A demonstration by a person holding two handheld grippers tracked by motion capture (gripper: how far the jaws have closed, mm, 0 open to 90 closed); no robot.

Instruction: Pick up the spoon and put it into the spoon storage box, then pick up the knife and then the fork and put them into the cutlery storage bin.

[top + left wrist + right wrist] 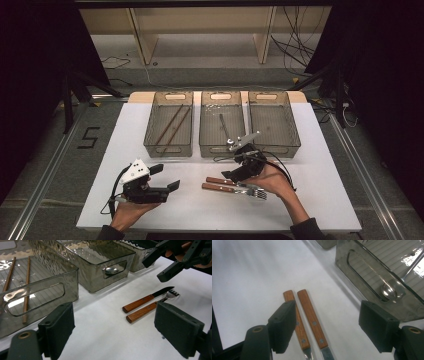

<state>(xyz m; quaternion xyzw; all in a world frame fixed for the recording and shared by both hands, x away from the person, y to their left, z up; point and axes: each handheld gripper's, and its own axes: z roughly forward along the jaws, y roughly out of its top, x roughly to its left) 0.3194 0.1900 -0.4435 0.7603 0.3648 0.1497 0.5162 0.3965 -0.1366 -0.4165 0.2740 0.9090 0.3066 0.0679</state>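
Note:
A wooden-handled knife [220,180] and fork [216,187] lie side by side on the white table [200,210], right of centre. My right gripper [234,170] hangs just above their handles. In the right gripper view my right gripper [329,327] is open, and the knife handle [312,316] and fork handle [298,322] lie below the gap, nearer the left jaw, untouched. My left gripper [166,177] rests open and empty at the front left, pointing toward the cutlery. In the left gripper view the knife [147,298] and fork [142,311] lie ahead of the left gripper [118,332].
Three clear grey bins stand in a row at the back. The left bin [168,150] holds two chopsticks [172,125], the middle bin [222,150] a spoon [224,126], and the right bin [275,147] looks empty. Cables trail on the floor beyond the table.

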